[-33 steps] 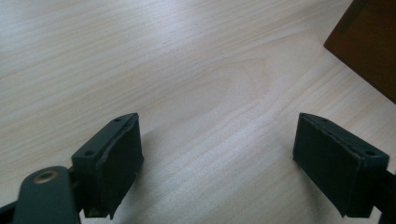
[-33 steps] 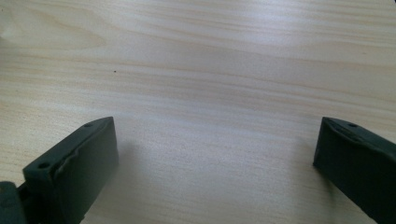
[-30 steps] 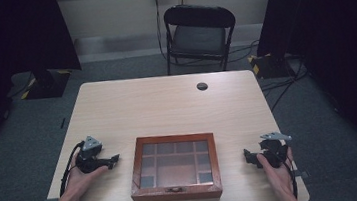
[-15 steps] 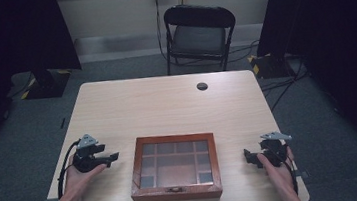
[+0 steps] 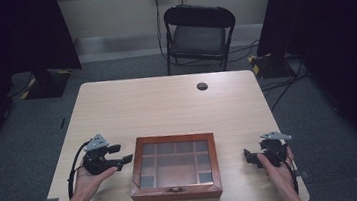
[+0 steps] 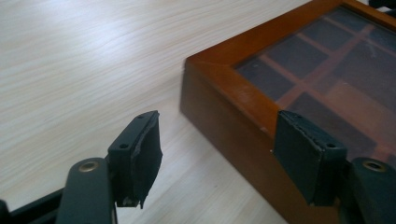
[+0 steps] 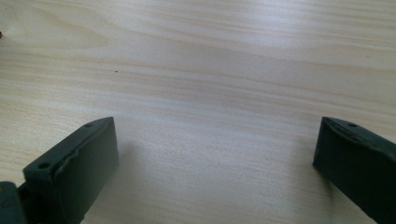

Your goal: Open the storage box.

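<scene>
Table: the table (image 5: 166,101) is light wood. Its far half is bare, with lots of room to move.
Hole: a small dark hole (image 5: 202,86) sits near the far edge.
Chair: a black chair (image 5: 200,35) stands past the far edge.
Box: the box (image 5: 175,167) is brown wood and lies flat at the near edge, in the middle. Its near side almost reaches the table's edge.
Lid: the lid is down and has a glass top. A small clasp (image 5: 176,189) sits on the near side.
Inside: through the glass I see many small square parts. I cannot tell if anything lies in them.
Left gripper: the left gripper (image 5: 120,155) is just left of the box and points at its left side. Its jaws have just been closing a little, but they are wide apart and hold nothing. In the left gripper view (image 6: 215,158) the box's corner lies just past the jaws, close to the right one, not touching.
Right gripper: the right gripper (image 5: 250,156) is right of the box, near the right edge. A strip of bare table lies between it and the box. Its jaws are wide apart and hold nothing.
</scene>
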Demonstrator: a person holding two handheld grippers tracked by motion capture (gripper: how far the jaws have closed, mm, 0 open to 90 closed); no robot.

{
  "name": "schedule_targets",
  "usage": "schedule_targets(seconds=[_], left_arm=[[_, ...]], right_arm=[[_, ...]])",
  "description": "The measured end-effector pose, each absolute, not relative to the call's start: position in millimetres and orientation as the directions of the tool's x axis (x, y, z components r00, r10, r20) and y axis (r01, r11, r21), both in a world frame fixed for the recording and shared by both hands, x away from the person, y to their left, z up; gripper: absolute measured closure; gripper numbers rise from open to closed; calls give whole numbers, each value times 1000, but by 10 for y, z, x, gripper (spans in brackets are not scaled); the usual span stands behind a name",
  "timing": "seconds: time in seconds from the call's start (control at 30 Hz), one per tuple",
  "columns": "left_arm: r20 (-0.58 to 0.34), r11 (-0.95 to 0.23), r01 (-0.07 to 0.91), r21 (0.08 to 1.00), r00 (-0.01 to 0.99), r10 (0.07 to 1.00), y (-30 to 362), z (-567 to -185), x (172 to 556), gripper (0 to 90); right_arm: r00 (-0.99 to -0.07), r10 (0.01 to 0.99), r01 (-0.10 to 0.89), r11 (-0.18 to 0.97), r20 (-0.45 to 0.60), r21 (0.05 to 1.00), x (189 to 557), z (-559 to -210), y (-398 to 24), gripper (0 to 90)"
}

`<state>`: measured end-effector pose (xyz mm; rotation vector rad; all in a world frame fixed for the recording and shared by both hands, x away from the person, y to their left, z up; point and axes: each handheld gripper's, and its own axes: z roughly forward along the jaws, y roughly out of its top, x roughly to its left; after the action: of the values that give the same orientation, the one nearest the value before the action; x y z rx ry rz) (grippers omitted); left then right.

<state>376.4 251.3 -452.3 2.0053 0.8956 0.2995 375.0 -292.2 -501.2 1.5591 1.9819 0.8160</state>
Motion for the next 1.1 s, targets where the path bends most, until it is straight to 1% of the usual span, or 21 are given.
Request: schedule_targets(seconds=[0.07, 0.13, 0.2, 0.23, 0.3, 0.37, 0.4, 0.43, 0.5, 0.57, 0.67, 0.8, 0.87, 0.93, 0.97, 1.03, 1.1], left_arm=[[-134, -338, 474, 813, 717, 684, 2486, -4512, 3753, 334], [-151, -334, 461, 822, 743, 652, 2437, -4483, 3732, 342], [-144, -349, 436, 830, 771, 620, 2363, -4454, 3704, 344], [-144, -349, 436, 830, 771, 620, 2363, -4454, 3704, 346], [-162, -352, 426, 833, 797, 582, 2281, -4442, 3696, 357], [-173, -347, 425, 836, 804, 568, 2247, -4429, 3693, 364], [-166, -357, 408, 840, 821, 546, 2199, -4403, 3691, 381], [-166, -357, 408, 840, 821, 546, 2199, -4403, 3691, 389], [-189, -361, 403, 841, 844, 501, 2087, -4357, 3686, 396], [-191, -364, 395, 844, 854, 484, 2049, -4344, 3684, 397], [-190, -388, 374, 843, 880, 436, 1878, -4303, 3684, 403], [-187, -394, 360, 846, 891, 414, 1772, -4272, 3698, 426], [-187, -400, 359, 843, 893, 409, 1707, -4277, 3700, 442], [-209, -396, 368, 841, 897, 391, 1656, -4296, 3683, 468], [-206, -401, 365, 840, 899, 386, 1645, -4295, 3674, 500], [-192, -422, 345, 838, 912, 363, 1601, -4278, 3626, 509], [-202, -421, 340, 841, 919, 339, 1580, -4267, 3585, 566]], right_arm=[[-230, 973, 683, 170, -12, 711, 3750, -5012, -2922, 0], [-230, 973, 683, 170, -12, 711, 3750, -5012, -2922, 0], [-230, 973, 683, 170, -12, 711, 3750, -5012, -2922, 0], [-230, 973, 683, 170, -12, 711, 3750, -5012, -2922, 0], [-228, 974, 683, 169, -12, 711, 3750, -5012, -2919, 0], [-228, 974, 683, 169, -12, 711, 3751, -5012, -2919, 0], [-228, 974, 683, 169, -13, 711, 3750, -5012, -2920, 0], [-228, 974, 683, 169, -13, 711, 3750, -5012, -2920, 0], [-228, 974, 683, 169, -12, 711, 3750, -5012, -2919, 0], [-230, 973, 683, 171, -13, 710, 3750, -5012, -2920, 0], [-229, 973, 683, 171, -14, 710, 3750, -5012, -2920, 0], [-227, 974, 682, 169, -14, 712, 3752, -5013, -2918, 0], [-227, 974, 682, 169, -14, 712, 3752, -5013, -2919, 0], [-228, 973, 683, 170, -13, 710, 3751, -5012, -2919, 0], [-227, 974, 682, 169, -14, 711, 3752, -5013, -2918, 0], [-227, 974, 683, 168, -13, 711, 3751, -5012, -2918, 0], [-226, 974, 682, 169, -15, 711, 3752, -5013, -2918, 0]])
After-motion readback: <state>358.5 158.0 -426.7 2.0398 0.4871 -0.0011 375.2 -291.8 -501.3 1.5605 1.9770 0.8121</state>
